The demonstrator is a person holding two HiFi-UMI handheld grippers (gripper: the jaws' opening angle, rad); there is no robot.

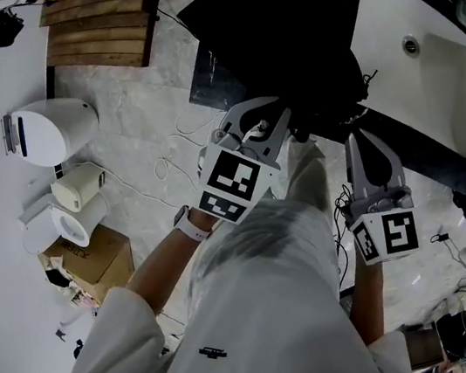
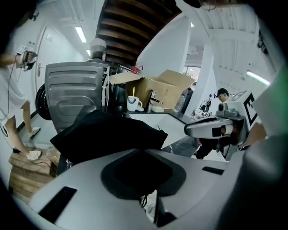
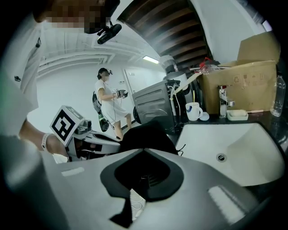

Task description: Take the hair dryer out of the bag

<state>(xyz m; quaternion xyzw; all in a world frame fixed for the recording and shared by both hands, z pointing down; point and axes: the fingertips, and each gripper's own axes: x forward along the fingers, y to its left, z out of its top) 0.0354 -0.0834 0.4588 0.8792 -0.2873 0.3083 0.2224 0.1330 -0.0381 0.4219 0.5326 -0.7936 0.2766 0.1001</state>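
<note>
A black bag (image 1: 278,32) lies on the dark counter beside the sink; it also shows as a dark heap in the left gripper view (image 2: 108,134) and in the right gripper view (image 3: 144,132). No hair dryer shows in any view. My left gripper (image 1: 287,128) reaches up to the bag's near edge, and its jaws (image 2: 144,173) stand shut with black cloth and a thin cord pinched between them. My right gripper (image 1: 358,138) meets the bag's right corner; it (image 3: 143,177) is shut, and a black strip hangs down from between its jaws.
A white sink (image 1: 424,60) lies right of the bag. On the floor are a white appliance (image 1: 51,130), a cardboard box (image 1: 94,257), wooden steps (image 1: 96,27) and a loose white cable (image 1: 151,173). Another person (image 3: 108,103) stands behind a grey machine (image 2: 74,90).
</note>
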